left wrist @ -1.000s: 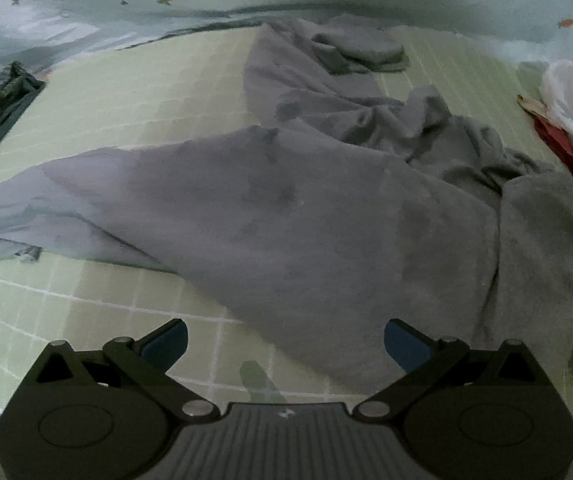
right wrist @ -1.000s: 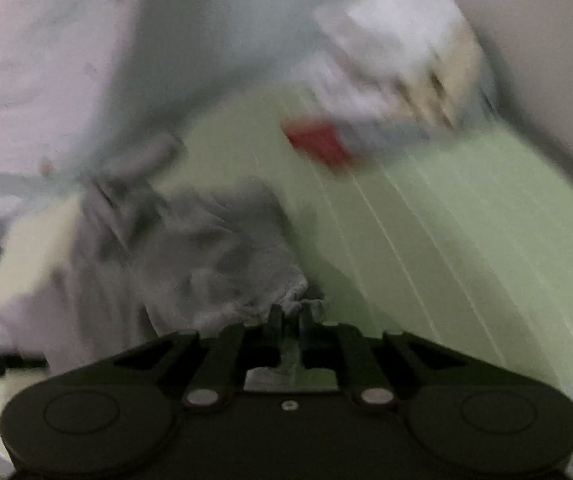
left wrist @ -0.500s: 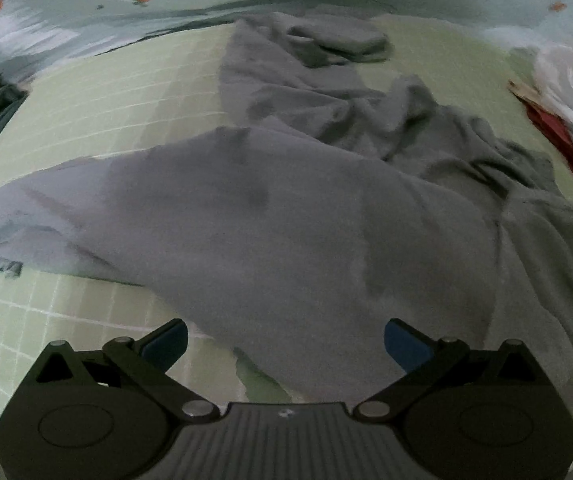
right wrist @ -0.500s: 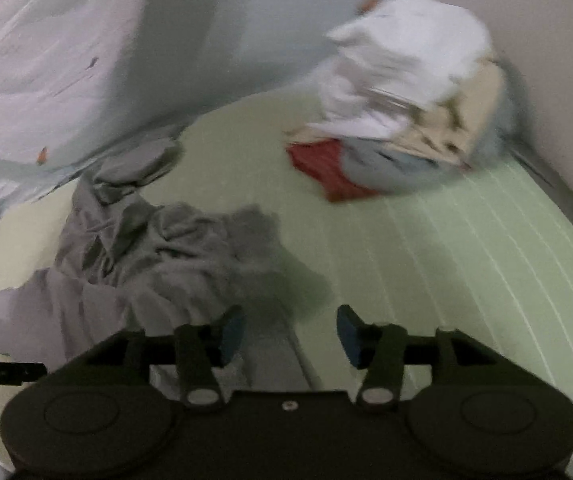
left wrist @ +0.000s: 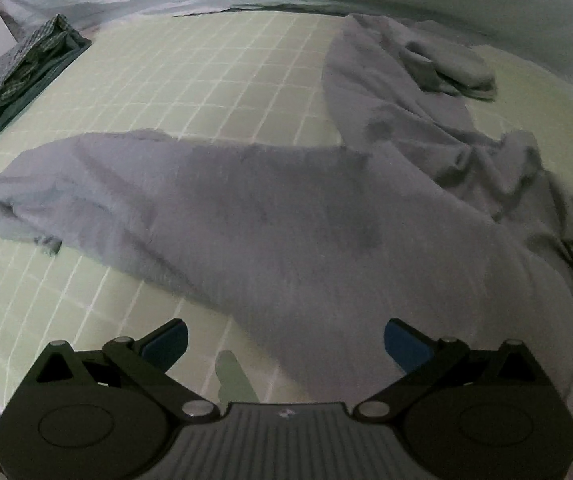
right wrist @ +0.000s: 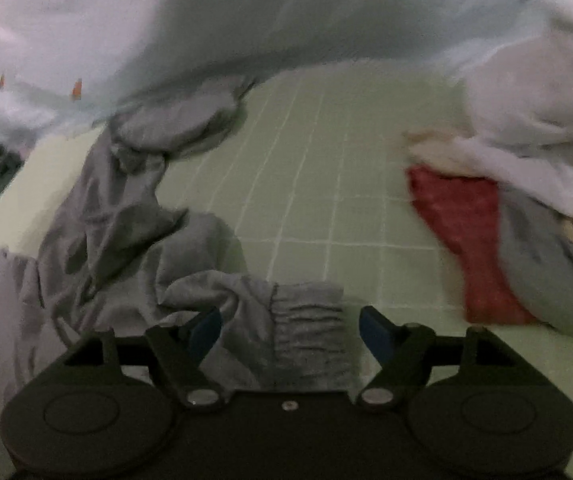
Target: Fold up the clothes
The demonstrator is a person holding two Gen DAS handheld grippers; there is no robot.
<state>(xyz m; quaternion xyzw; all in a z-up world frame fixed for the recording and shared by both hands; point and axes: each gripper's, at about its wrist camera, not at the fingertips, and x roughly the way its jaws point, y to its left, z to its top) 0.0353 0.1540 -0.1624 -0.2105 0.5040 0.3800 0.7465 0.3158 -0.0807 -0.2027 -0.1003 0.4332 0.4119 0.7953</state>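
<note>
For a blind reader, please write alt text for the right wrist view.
The open right gripper hovers over the ribbed cuff of crumpled grey trousers on a green checked sheet. A heap of white, red and grey clothes lies to the right.

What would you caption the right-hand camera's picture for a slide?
Open right gripper poised over the ribbed cuff of grey trousers on a green checked sheet.
</note>
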